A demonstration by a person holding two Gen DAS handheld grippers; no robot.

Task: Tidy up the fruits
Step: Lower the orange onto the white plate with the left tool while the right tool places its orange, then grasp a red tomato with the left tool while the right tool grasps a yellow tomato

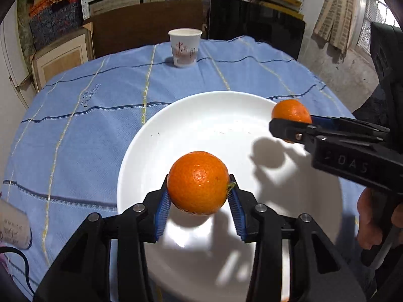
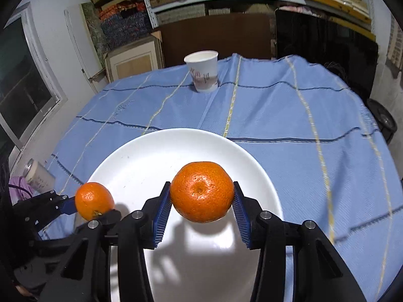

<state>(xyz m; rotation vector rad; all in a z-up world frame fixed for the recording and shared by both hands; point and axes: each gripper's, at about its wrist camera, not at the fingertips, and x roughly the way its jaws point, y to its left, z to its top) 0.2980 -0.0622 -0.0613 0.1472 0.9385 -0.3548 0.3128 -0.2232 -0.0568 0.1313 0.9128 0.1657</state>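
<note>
A white plate [image 1: 201, 125] lies on the blue checked tablecloth. My left gripper [image 1: 199, 188] is shut on an orange [image 1: 197, 182] and holds it above the plate's near half. In the same view my right gripper [image 1: 289, 123] comes in from the right, shut on a second orange [image 1: 291, 110] over the plate's right rim. The right wrist view shows that second orange [image 2: 201, 191] clamped between the blue pads of my right gripper [image 2: 201, 196] above the plate [image 2: 151, 156]. At lower left there, the left gripper [image 2: 94, 205] grips its orange [image 2: 93, 200] over the plate's left rim.
A paper cup [image 1: 185, 46] stands upright near the table's far edge, also seen as the cup [image 2: 204, 74]. Another cup [image 2: 37, 176] lies on its side at the table's left edge. A person's hand [image 1: 372, 224] holds the right gripper's handle. Shelves and boxes stand behind the table.
</note>
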